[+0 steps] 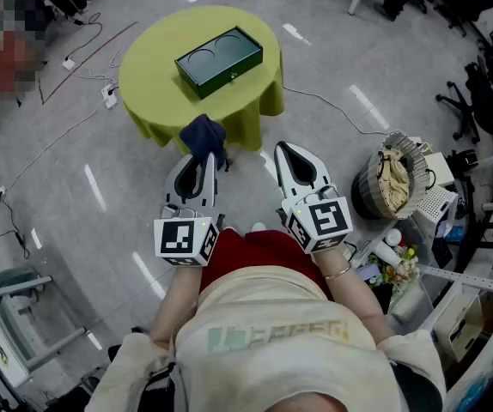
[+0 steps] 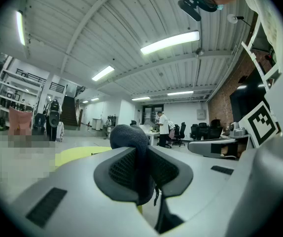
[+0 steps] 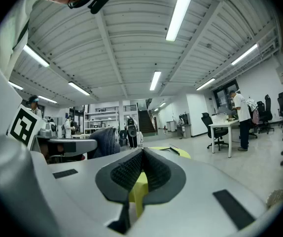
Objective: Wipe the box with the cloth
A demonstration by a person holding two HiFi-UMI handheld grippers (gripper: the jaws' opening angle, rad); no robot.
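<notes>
left gripper [image 1: 203, 156] | fingers [image 2: 118, 169] clamped on cloth [image 1: 203, 134] | right gripper [image 1: 284, 149] | fingers together, empty

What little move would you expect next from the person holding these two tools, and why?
Probably carrying the left gripper forward to the green box. Its jaws are shut on the dark blue cloth, which is apart from the box on the round table, so no wiping can start yet. The right gripper is shut and empty.
</notes>
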